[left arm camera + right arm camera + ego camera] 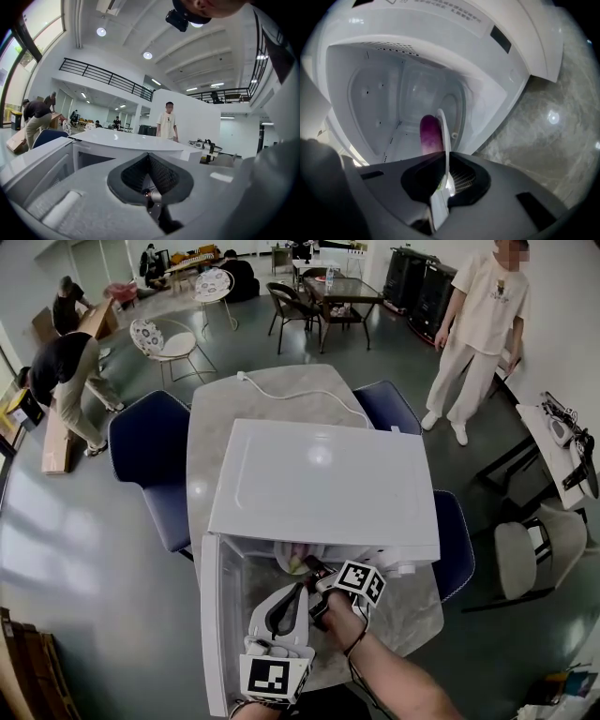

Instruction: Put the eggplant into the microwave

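A grey stone-topped table (214, 427) flanked by dark blue chairs (150, 460) carries a white microwave (328, 479), its power cord (305, 395) trailing across the tabletop behind it, while a person in cream clothes (483, 324) stands well apart on the far side of the room. The microwave's door (214, 615) hangs swung open on the left, and the pale cavity faces the camera-wearer. At the mouth of that cavity the right gripper (444, 158) holds a white plate (443, 133), seen edge-on, its jaws drawn in narrow and clamped on the plate's near rim. The purple eggplant (428, 133) lies on the plate, just past the jaws, with the cavity's back wall behind it; whether the plate touches the cavity floor cannot be told. The left gripper (149, 156) sits low beside the open door, pointing over the microwave's top, its jaws pressed together with nothing between them.
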The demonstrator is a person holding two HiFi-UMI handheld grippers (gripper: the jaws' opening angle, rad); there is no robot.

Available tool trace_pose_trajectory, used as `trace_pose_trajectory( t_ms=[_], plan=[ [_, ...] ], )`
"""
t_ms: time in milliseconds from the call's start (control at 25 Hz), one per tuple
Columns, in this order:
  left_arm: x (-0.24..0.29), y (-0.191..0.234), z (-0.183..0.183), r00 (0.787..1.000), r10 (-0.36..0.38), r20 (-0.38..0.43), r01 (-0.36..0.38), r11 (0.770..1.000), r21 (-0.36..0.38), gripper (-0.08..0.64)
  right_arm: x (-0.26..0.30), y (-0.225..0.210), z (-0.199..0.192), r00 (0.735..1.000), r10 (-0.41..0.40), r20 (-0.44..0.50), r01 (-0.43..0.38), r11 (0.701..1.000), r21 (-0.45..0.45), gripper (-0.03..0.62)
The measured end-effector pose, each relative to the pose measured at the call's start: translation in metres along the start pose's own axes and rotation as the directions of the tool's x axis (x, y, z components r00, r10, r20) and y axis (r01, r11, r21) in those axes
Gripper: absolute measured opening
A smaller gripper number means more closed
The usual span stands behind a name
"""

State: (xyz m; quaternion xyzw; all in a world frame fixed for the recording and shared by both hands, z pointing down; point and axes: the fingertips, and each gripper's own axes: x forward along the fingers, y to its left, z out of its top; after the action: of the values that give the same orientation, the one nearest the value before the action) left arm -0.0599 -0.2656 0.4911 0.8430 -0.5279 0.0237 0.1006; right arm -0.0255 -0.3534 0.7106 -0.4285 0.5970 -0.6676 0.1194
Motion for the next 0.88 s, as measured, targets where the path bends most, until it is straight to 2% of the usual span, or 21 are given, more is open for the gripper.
trace_pose_trajectory(
  t_ms=[160,400,480,560,720,800,880],
  plan=[
    [0.001,-0.004,0.000,1.000,-0.010,0.005,0.010,1.000,-0.018,0.006,0.005,0.005,0.010,0.999,0.016,0.050,-0.015,1.000,-0.017,0.021],
    [0.004,-0.003,-0.004,1.000,-0.011,-0.002,0.011,1.000,-0.023,0.006,0.008,0.008,0.011,0.996,0.008,0.084,0.003,0.991,-0.135,0.031],
    [0.005,-0.001,-0.002,1.000,-0.004,-0.010,0.004,1.000,-0.021,0.006,0.007,0.012,0.012,0.996,0.005,0.090,0.011,0.985,-0.174,0.054],
    [0.005,0.002,-0.001,1.000,-0.003,-0.007,0.003,1.000,-0.010,0.006,0.005,0.015,0.011,0.996,-0.010,0.087,0.030,0.972,-0.234,0.083],
    [0.004,0.000,0.004,1.000,-0.012,0.011,0.013,1.000,-0.022,0.006,-0.003,0.009,0.005,0.994,-0.077,0.078,0.100,0.925,-0.367,0.087],
    [0.004,0.000,0.005,1.000,-0.015,0.016,0.015,1.000,-0.012,0.006,-0.005,0.005,0.004,0.992,-0.097,0.080,0.121,0.912,-0.392,0.087],
    [0.004,0.000,0.004,1.000,-0.015,0.014,0.015,1.000,-0.012,0.006,-0.004,0.002,0.004,0.992,-0.101,0.072,0.121,0.912,-0.392,0.087]
  ],
)
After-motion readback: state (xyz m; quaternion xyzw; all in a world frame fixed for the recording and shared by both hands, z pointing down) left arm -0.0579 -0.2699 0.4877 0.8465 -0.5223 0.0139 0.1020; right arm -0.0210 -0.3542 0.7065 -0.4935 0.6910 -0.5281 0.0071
